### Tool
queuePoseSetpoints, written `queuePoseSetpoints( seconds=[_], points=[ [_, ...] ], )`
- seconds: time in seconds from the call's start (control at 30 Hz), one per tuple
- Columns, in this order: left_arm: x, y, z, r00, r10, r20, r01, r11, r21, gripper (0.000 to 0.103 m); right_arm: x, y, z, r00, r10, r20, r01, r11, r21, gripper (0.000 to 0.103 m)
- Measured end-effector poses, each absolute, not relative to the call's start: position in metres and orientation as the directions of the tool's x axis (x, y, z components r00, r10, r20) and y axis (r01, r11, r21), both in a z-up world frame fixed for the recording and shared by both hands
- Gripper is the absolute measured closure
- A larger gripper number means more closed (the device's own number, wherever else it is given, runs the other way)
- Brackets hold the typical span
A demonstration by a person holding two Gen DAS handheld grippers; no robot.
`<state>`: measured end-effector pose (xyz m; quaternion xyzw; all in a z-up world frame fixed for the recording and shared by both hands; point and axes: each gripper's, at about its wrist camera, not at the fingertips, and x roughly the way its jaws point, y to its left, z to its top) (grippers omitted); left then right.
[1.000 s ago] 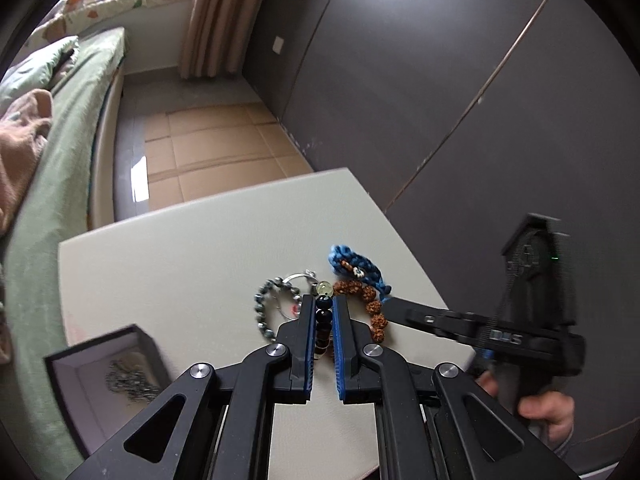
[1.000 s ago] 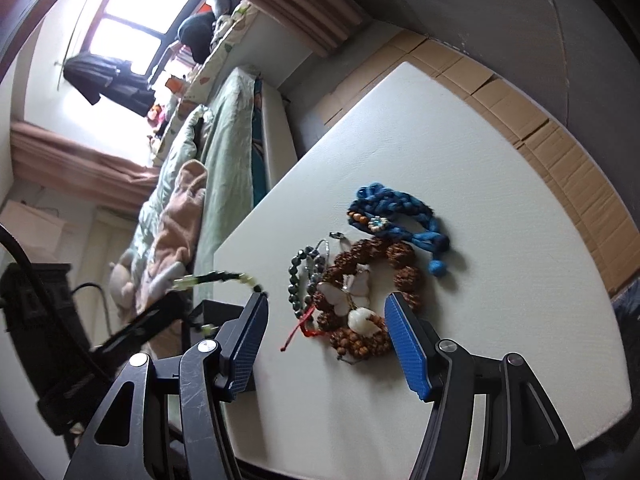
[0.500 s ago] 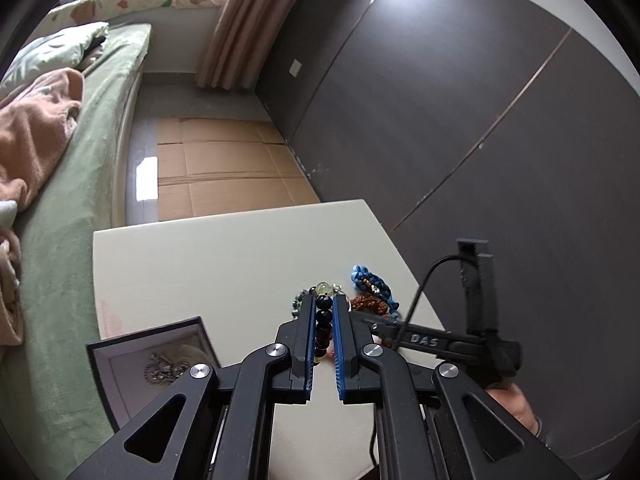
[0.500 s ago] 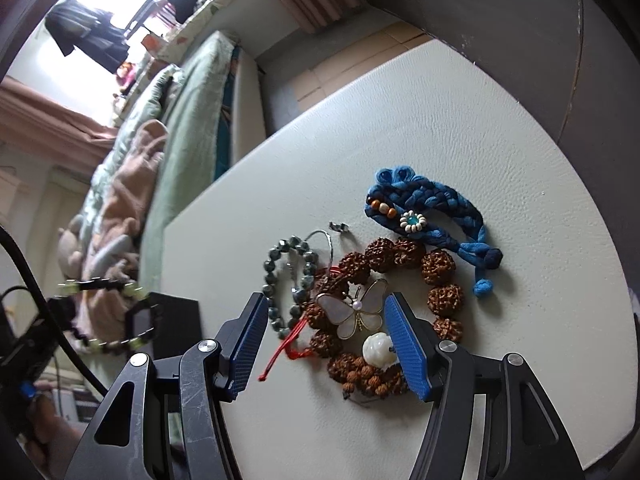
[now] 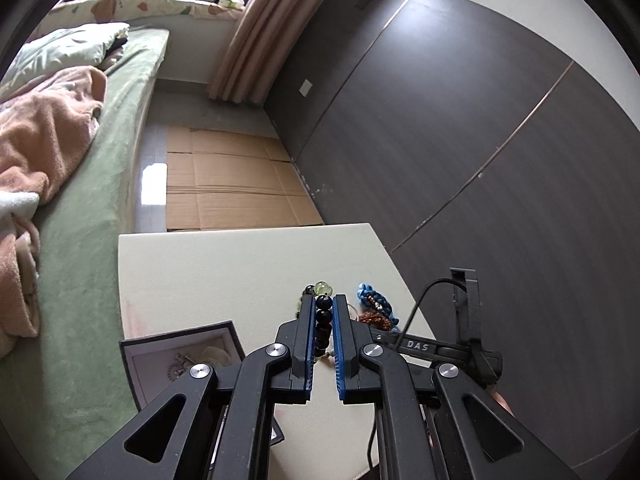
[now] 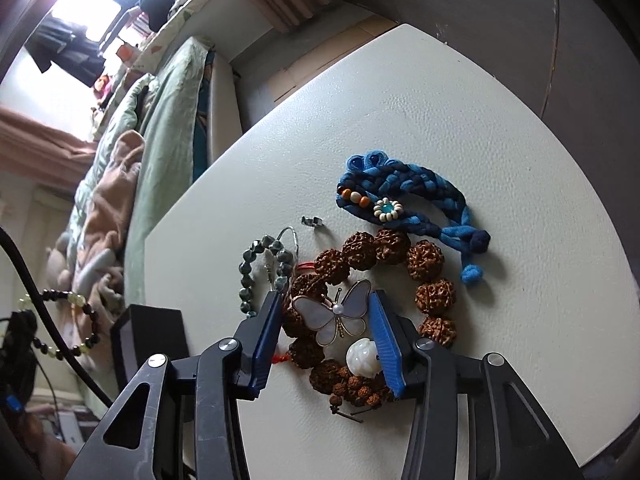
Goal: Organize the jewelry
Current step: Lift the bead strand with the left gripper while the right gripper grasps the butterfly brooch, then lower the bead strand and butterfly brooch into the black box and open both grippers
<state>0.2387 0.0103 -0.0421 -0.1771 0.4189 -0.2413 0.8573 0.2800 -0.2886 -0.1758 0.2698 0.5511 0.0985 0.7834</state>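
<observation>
My left gripper (image 5: pixel 323 304) is shut on a black and pale-green bead bracelet (image 5: pixel 323 312), held above the white table; the bracelet also shows hanging in the right wrist view (image 6: pixel 60 320). An open black jewelry box (image 5: pixel 176 356) with jewelry inside sits below left. My right gripper (image 6: pixel 326 300) is open, its fingers either side of a mother-of-pearl butterfly brooch (image 6: pixel 340 314) lying on a brown seed-bead bracelet (image 6: pixel 372 280). Beside them lie a blue braided bracelet (image 6: pixel 408 200), a grey-green bead bracelet (image 6: pixel 256 272) and a small silver clasp (image 6: pixel 312 221).
The white table (image 6: pixel 400 100) ends near a dark wall panel (image 5: pixel 480 140) on the right. A green bed (image 5: pixel 80 200) with a pink blanket lies to the left. Cardboard sheets (image 5: pixel 224 184) cover the floor beyond.
My left gripper has lifted and drawn back with the bead bracelet toward the box. My right gripper has moved down and forward over the pile, now framing the butterfly brooch.
</observation>
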Motion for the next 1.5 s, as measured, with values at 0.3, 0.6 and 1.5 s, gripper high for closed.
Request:
queuePoseSetpoints(
  seconds=[0.3, 0.6, 1.5],
  points=[
    [0.233, 0.032, -0.046, 0.560, -0.542, -0.627, 0.216, 0.826, -0.521, 0.095, 0.275, -0.292, -0.169, 0.409, 0.467, -0.784, 0.149, 0.814, 0.562, 0.062],
    [0.227, 0.054, -0.046, 0.582, -0.510, -0.634, 0.179, 0.840, -0.512, 0.095, 0.271, -0.278, -0.148, 0.443, 0.521, -0.730, 0.059, 0.795, 0.603, 0.062],
    [0.220, 0.121, -0.068, 0.639, -0.347, -0.686, -0.081, 0.857, -0.509, 0.020, 0.251, -0.110, -0.118, 0.267, 0.706, -0.656, -0.286, 0.708, 0.646, 0.062]
  ],
)
